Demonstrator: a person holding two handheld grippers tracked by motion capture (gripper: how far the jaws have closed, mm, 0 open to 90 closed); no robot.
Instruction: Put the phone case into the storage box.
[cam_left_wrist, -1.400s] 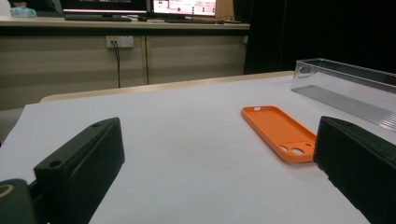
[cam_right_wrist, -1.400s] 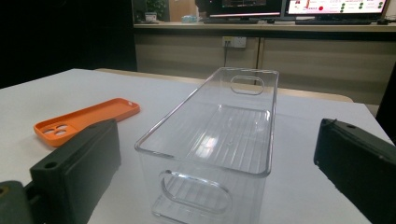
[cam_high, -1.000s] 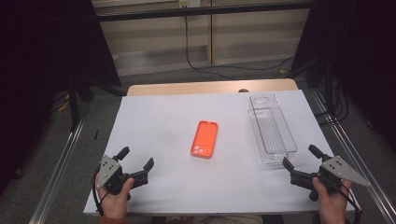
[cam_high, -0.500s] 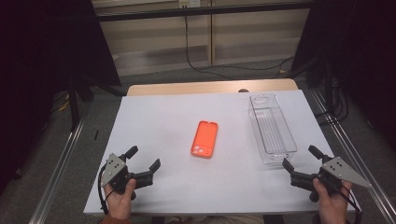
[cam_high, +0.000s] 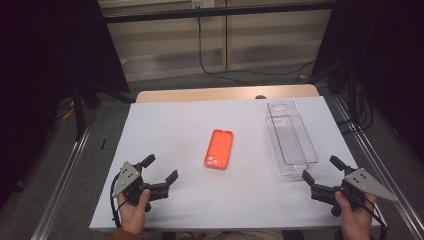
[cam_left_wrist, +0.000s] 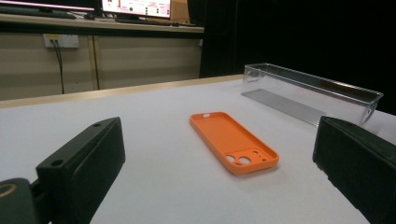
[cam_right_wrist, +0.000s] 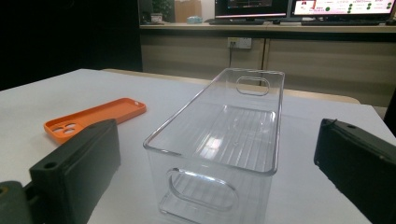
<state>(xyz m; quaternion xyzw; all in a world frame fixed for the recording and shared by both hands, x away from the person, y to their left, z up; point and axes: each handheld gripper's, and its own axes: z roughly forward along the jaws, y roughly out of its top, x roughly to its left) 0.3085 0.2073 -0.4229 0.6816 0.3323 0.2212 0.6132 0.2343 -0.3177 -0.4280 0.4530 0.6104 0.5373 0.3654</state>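
An orange phone case (cam_high: 219, 149) lies flat in the middle of the white table (cam_high: 180, 125), camera cut-outs toward me. A clear plastic bin (cam_high: 291, 137) stands empty to its right. My left gripper (cam_high: 160, 168) is open near the front left of the table, aimed at the orange phone case (cam_left_wrist: 232, 141), which lies a short way ahead of its jaws. My right gripper (cam_high: 322, 167) is open at the front right, just short of the clear bin's (cam_right_wrist: 224, 135) near end, with the orange case (cam_right_wrist: 93, 119) off to its left.
The table's front edge runs just behind both hands. Metal rails (cam_high: 65, 175) flank the table on both sides. A wooden strip (cam_high: 225, 94) borders the far edge, with cables and dark stands on the floor beyond.
My left gripper has moved right and slightly forward toward the phone case. The right gripper, the case and the bin have stayed put.
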